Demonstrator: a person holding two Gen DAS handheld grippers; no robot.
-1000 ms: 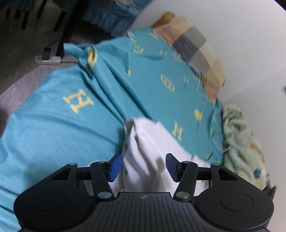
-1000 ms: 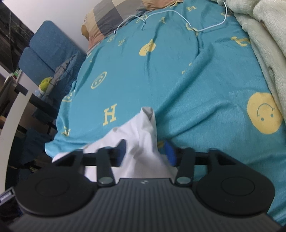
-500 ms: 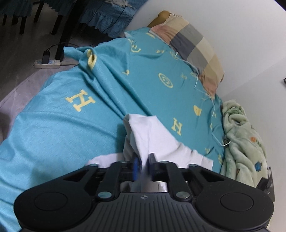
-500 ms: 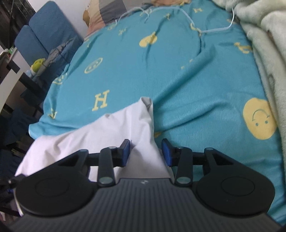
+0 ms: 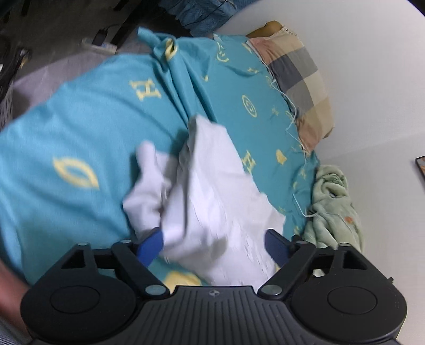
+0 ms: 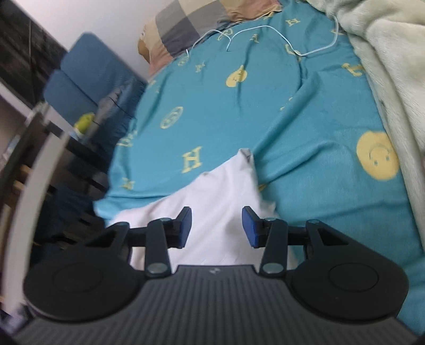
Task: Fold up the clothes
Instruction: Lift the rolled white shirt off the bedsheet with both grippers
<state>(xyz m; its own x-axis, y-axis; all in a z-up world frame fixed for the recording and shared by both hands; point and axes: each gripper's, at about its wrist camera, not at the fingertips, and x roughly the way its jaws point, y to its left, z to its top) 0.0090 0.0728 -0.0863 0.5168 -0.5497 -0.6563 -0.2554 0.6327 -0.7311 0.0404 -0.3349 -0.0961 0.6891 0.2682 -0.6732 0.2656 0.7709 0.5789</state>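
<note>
Both claws stand released. Left claw has its blue pads wide apart, with the white garment bunched between them; whether a pad touches the cloth is too blurred to tell. Right claw is also released, pads on either side of the same white garment. The garment lies on the bed, on the teal sheet, nearer the bed's foot than the pillow. Only the left view shows the crumpled sleeve-like part and the power strip on the floor. Only the right view shows a blue chair beside the bed and a white cable near the checked pillow. A pale green blanket lies along the bed's edge.
</note>
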